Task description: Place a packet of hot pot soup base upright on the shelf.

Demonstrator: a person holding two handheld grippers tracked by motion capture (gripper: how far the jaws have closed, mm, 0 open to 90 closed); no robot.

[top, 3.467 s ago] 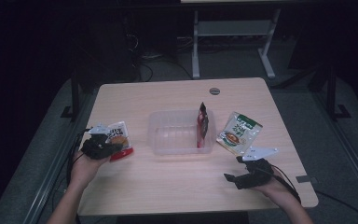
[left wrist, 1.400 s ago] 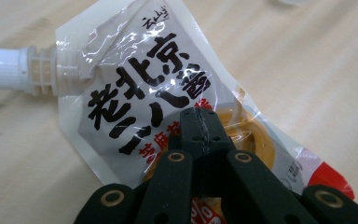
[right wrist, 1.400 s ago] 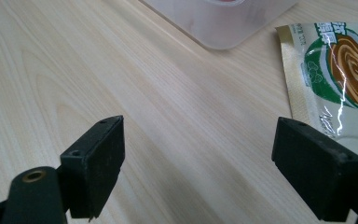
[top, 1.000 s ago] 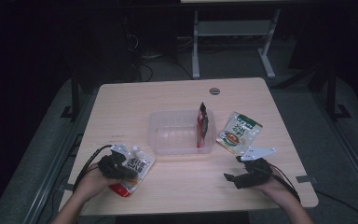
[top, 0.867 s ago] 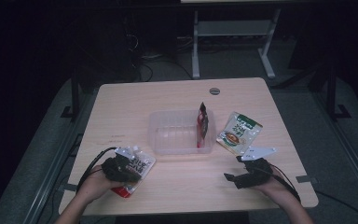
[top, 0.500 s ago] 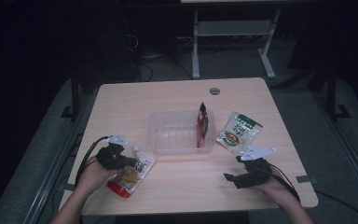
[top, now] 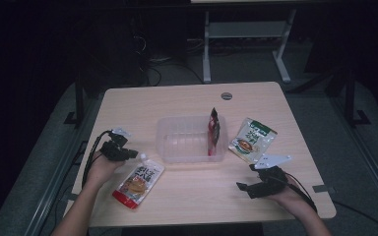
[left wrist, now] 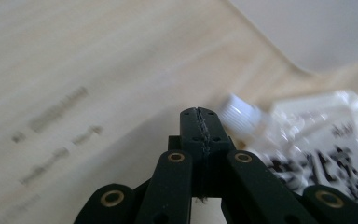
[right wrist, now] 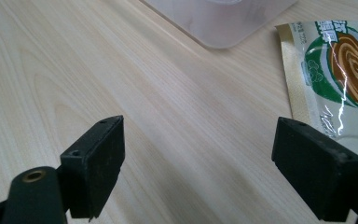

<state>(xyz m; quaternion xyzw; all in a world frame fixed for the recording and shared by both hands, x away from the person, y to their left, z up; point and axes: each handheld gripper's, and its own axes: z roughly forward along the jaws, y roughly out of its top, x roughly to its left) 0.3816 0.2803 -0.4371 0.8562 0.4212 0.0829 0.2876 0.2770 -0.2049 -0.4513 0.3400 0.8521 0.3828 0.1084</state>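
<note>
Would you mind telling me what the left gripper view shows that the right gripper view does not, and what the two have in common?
Left gripper view alone: the left gripper with its jaws pressed shut on nothing, and beside it the spouted pouch with its white screw cap and black lettering, all somewhat blurred.

Right gripper view alone: the right gripper with its jaws wide open over bare wood, the green-and-brown sachet lying flat, and a rounded corner of the clear plastic tray.

Both: the pale wooden table, with each gripper close above it.

The high view is dim with a dark surround, the left gripper view is blurred, and glare streaks the green pouch.
</note>
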